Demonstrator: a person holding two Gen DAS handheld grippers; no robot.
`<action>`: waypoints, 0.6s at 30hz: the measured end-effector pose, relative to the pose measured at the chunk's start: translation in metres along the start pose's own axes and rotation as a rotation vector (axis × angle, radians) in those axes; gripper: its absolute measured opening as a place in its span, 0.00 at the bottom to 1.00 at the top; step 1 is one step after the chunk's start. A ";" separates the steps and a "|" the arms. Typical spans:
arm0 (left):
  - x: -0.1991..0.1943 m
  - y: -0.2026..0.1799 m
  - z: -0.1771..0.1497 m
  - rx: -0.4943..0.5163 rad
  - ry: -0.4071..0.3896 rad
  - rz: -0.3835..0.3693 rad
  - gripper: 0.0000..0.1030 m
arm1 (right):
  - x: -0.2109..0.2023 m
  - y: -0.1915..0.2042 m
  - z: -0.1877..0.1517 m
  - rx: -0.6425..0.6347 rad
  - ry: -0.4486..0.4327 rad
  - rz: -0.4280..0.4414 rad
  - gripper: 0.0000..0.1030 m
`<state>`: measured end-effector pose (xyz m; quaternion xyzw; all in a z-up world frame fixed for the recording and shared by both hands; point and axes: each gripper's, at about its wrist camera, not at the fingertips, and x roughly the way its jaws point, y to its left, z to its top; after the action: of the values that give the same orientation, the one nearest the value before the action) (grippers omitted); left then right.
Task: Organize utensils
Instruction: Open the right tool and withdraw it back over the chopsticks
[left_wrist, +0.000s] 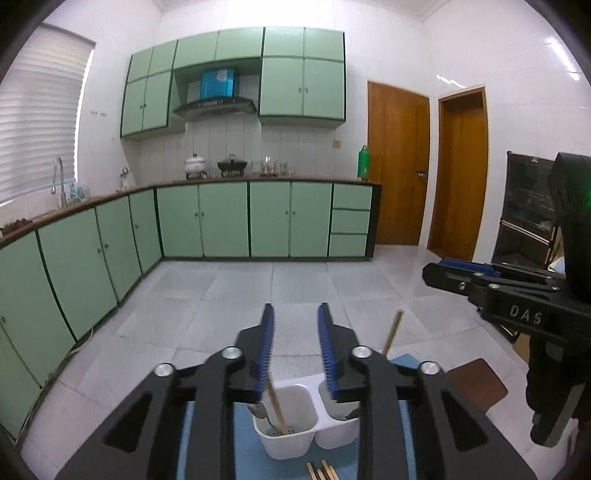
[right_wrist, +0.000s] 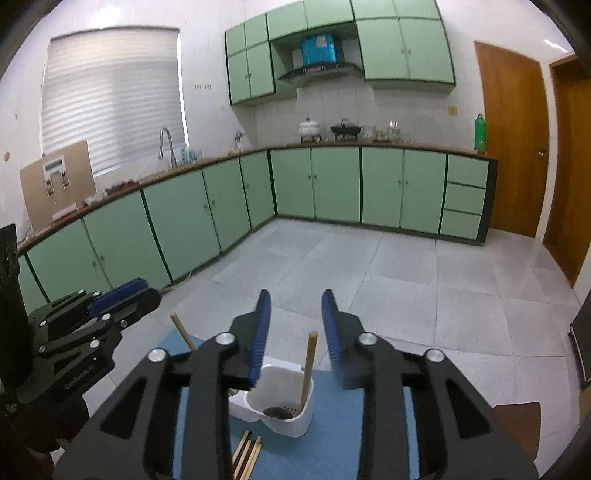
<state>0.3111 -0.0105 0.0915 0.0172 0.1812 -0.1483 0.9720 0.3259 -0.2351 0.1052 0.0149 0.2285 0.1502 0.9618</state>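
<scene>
A white two-compartment utensil holder (left_wrist: 291, 432) (right_wrist: 284, 410) stands on a blue mat (right_wrist: 332, 443). A wooden-handled utensil (left_wrist: 277, 410) leans in its left cup and another (right_wrist: 308, 365) stands in the right cup. Several wooden chopsticks (right_wrist: 247, 458) (left_wrist: 321, 470) lie on the mat in front of the holder. My left gripper (left_wrist: 295, 317) is open and empty above the holder. My right gripper (right_wrist: 295, 306) is open and empty above it too. Each gripper shows at the edge of the other's view.
The mat lies on a brown table (left_wrist: 476, 384) near its far edge. Beyond it is a grey tiled floor (right_wrist: 406, 280), green kitchen cabinets (left_wrist: 221, 221) with a worktop, and wooden doors (left_wrist: 399, 166) at the right.
</scene>
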 end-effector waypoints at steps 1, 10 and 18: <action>-0.010 0.000 0.001 -0.002 -0.014 0.000 0.30 | -0.011 -0.001 -0.002 0.000 -0.018 -0.002 0.37; -0.079 -0.013 -0.052 -0.022 -0.018 0.012 0.49 | -0.085 0.002 -0.074 -0.032 -0.072 -0.030 0.69; -0.086 -0.026 -0.156 -0.041 0.175 0.029 0.51 | -0.096 0.023 -0.189 -0.007 0.079 -0.062 0.77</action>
<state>0.1730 0.0025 -0.0235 0.0128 0.2683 -0.1283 0.9547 0.1534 -0.2497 -0.0201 -0.0012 0.2662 0.1217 0.9562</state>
